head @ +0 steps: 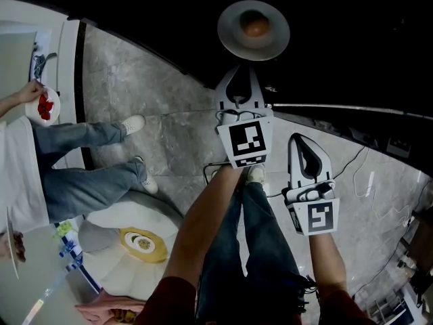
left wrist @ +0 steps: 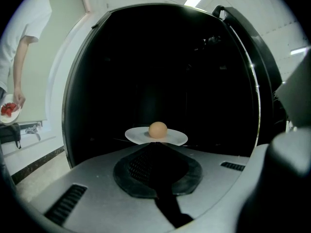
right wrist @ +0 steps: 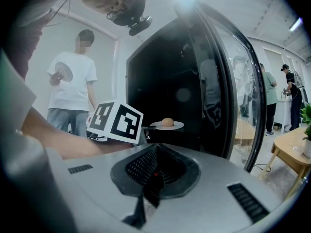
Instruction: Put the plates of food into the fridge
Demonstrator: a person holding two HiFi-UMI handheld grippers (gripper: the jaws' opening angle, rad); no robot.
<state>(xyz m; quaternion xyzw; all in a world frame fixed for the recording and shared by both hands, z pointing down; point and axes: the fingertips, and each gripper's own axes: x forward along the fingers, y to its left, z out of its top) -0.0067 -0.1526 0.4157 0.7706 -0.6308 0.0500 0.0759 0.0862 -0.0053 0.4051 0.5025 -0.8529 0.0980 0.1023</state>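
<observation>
A white plate (head: 254, 29) carrying a round brown piece of food (head: 255, 25) hangs in front of the fridge's dark open interior (left wrist: 165, 67). My left gripper (head: 244, 68) is shut on the plate's near rim; in the left gripper view the plate (left wrist: 156, 136) sits level just past the closed jaws. The right gripper (head: 301, 138) is lower and to the right, shut with nothing in it. From the right gripper view I see the left gripper's marker cube (right wrist: 115, 121) and the plate (right wrist: 167, 125) beyond it.
A person in a white shirt and jeans stands at the left holding a plate of red food (head: 44, 107). The fridge's glass door (right wrist: 231, 81) stands open on the right. Cables (head: 358, 168) lie on the marble floor. A wooden table (right wrist: 291, 147) is far right.
</observation>
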